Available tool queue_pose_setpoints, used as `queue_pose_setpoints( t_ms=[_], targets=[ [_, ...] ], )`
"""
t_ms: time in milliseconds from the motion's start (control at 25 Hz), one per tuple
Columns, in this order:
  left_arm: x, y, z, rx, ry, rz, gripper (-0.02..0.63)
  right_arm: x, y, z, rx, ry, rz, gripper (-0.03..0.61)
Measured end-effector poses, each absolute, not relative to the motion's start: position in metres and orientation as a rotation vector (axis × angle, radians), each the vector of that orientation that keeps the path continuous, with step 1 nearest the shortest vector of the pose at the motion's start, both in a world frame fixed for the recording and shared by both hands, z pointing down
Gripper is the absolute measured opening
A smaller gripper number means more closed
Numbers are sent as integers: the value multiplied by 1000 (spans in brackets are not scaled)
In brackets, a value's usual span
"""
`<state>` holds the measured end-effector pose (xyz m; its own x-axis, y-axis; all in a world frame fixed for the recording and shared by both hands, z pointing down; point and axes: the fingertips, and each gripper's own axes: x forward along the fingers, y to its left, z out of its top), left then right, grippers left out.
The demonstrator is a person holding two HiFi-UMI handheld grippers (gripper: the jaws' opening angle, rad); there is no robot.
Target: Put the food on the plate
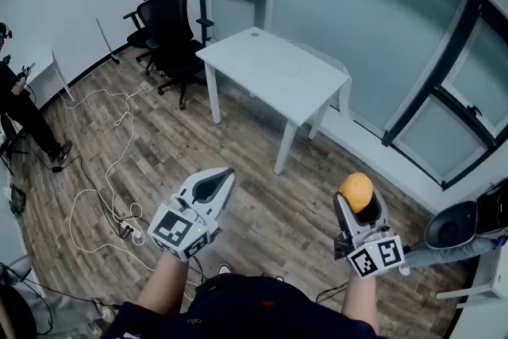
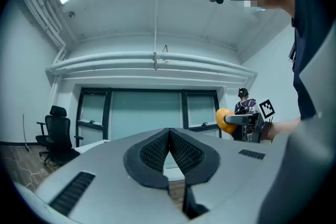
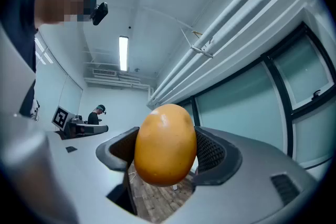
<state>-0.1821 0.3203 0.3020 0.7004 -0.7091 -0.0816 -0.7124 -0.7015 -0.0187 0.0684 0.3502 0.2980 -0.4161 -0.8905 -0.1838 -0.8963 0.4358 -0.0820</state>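
An orange-yellow, egg-shaped piece of food (image 3: 165, 144) sits between the ribbed pads of my right gripper (image 3: 166, 153), which is shut on it with the jaws standing wide. In the head view the same food (image 1: 355, 188) sticks up from the right gripper (image 1: 359, 206) at lower right, above the wooden floor. My left gripper (image 1: 225, 174) is held at lower left with its jaws shut. In the left gripper view the dark pads (image 2: 152, 152) meet at the tip with nothing between them. That view also shows the food (image 2: 224, 120) off to the right.
A white table (image 1: 274, 71) stands ahead on the wooden floor, with black office chairs (image 1: 167, 28) behind it to the left. White cables (image 1: 111, 171) trail across the floor at left. A person (image 1: 20, 107) stands at the far left. A dark rounded object (image 1: 452, 226) lies at right.
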Motion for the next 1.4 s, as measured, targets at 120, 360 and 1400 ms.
queue_pose_setpoints(
  t_ms=[120, 360, 1400],
  targets=[
    [-181, 326, 302, -2857, 1199, 102, 21, 69, 355, 299, -1569, 2497, 42, 339],
    [-177, 327, 302, -2863, 1184, 93, 21, 70, 355, 297, -1574, 2498, 40, 339],
    [-59, 330, 340, -2888, 1267, -17, 21, 191, 355, 346, -1537, 2552, -10, 339]
  ],
)
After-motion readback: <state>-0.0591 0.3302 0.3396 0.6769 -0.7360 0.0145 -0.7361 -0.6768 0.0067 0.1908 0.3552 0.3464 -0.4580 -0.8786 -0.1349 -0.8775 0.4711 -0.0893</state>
